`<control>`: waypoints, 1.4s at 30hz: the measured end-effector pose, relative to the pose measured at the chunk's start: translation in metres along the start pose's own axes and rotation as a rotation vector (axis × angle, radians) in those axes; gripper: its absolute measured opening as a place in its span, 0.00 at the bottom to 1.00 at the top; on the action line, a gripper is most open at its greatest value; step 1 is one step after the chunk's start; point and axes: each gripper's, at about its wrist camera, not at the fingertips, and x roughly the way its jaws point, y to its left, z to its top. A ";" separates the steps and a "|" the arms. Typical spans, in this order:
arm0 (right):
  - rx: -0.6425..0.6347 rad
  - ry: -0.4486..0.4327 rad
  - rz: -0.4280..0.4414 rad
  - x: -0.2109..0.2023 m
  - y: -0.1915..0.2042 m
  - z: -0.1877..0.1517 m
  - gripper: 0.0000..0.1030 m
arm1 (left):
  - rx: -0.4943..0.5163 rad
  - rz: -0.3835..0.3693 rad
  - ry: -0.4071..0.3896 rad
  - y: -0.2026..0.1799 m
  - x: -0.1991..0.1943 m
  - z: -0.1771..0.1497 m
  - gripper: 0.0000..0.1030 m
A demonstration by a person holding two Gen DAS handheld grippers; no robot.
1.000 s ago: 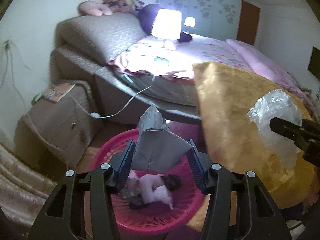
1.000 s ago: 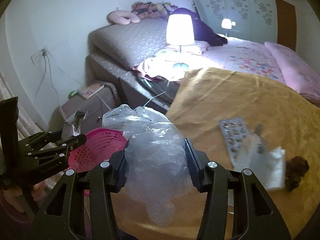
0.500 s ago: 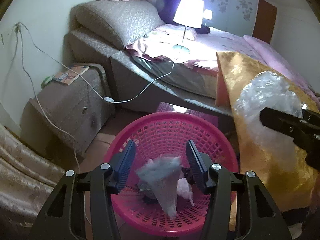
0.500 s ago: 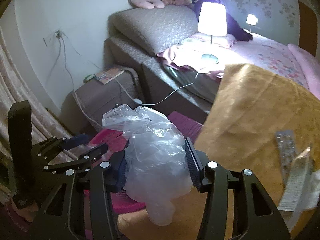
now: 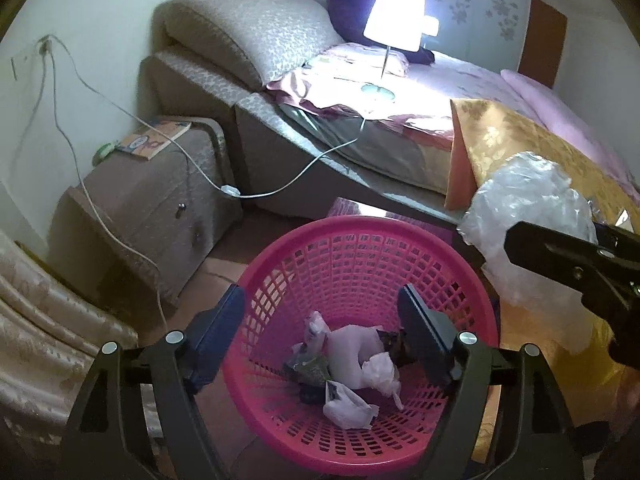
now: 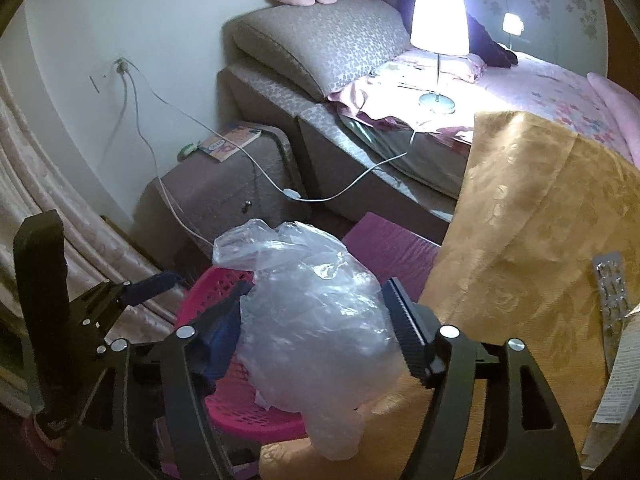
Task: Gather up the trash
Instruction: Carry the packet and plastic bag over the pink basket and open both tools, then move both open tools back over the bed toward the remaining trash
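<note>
Right wrist: fingers point(image 6: 408, 336) pinch crumpled plastic bag point(image 6: 316, 316).

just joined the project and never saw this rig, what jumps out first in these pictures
The bright pink basket on the floor beside the bed, with crumpled trash in its bottom, sits right under the open left gripper. Next is the big wad of clear plastic clamped in the right gripper, over the basket's edge. Behind, a lit lamp glows on the bed.
</note>
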 end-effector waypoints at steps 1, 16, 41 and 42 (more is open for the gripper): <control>0.002 -0.001 0.000 0.000 -0.001 0.000 0.68 | -0.006 -0.001 0.003 0.001 0.000 0.000 0.75; 0.027 -0.057 -0.010 -0.023 -0.009 -0.009 0.75 | -0.036 0.011 -0.024 0.005 -0.007 -0.001 0.77; 0.229 -0.233 -0.431 -0.161 -0.138 -0.115 0.80 | 0.152 -0.117 -0.049 -0.066 -0.019 -0.008 0.80; 0.239 -0.234 -0.461 -0.166 -0.145 -0.120 0.80 | 0.173 -0.128 -0.051 -0.073 -0.020 -0.008 0.80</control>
